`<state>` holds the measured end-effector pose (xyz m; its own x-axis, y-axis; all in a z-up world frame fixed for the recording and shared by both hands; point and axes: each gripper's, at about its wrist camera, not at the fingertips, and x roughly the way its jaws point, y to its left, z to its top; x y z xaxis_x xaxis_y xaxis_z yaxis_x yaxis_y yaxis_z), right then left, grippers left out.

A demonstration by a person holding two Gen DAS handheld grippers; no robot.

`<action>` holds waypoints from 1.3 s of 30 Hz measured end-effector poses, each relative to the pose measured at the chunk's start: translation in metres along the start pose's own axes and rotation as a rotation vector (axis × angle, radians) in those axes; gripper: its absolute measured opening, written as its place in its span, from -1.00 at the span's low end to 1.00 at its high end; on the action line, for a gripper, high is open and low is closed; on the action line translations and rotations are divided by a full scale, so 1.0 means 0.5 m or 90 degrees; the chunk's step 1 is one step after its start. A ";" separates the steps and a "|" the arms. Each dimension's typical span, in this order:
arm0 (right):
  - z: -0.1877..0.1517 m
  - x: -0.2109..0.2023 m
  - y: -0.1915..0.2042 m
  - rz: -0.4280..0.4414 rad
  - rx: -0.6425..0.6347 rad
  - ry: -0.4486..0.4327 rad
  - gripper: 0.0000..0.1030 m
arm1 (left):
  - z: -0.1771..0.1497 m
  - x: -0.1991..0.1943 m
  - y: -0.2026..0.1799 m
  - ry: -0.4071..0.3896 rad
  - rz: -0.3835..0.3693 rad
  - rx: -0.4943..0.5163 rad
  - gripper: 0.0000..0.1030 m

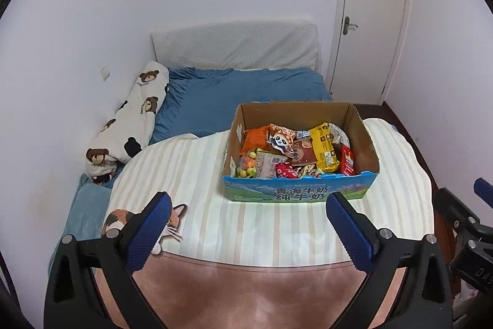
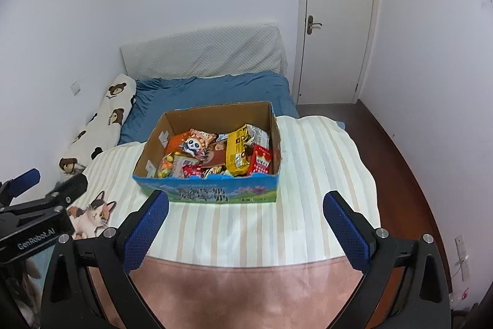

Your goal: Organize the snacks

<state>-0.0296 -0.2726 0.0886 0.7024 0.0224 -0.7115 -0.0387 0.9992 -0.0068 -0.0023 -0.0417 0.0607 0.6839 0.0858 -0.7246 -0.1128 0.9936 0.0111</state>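
My left gripper and right gripper, both spread wide and holding nothing, hover before the cardboard box of snacks on the striped blanket.

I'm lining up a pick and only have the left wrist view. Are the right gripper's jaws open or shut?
Observer: Open. The right gripper has its jaws wide apart and empty, short of the box.
Operator: The red packet is nearly edge-on for me. What does its face show?
Observer: The red packet shows a white label panel. It stands by the box's right wall, next to the yellow packet.
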 end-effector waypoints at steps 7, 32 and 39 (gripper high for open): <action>0.029 0.061 -0.013 -0.020 0.006 0.007 0.99 | 0.024 0.064 -0.015 0.019 0.002 0.008 1.00; 0.049 0.201 -0.021 -0.040 0.019 0.060 0.99 | 0.042 0.172 -0.031 0.065 0.006 0.012 1.00; 0.055 0.207 -0.018 -0.038 0.020 0.062 0.99 | 0.045 0.169 -0.036 0.057 0.006 0.021 1.00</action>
<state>0.0630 -0.2786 0.0342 0.6306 -0.0389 -0.7752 0.0248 0.9992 -0.0301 0.0739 -0.0509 0.0149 0.6151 0.0899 -0.7833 -0.0943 0.9947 0.0401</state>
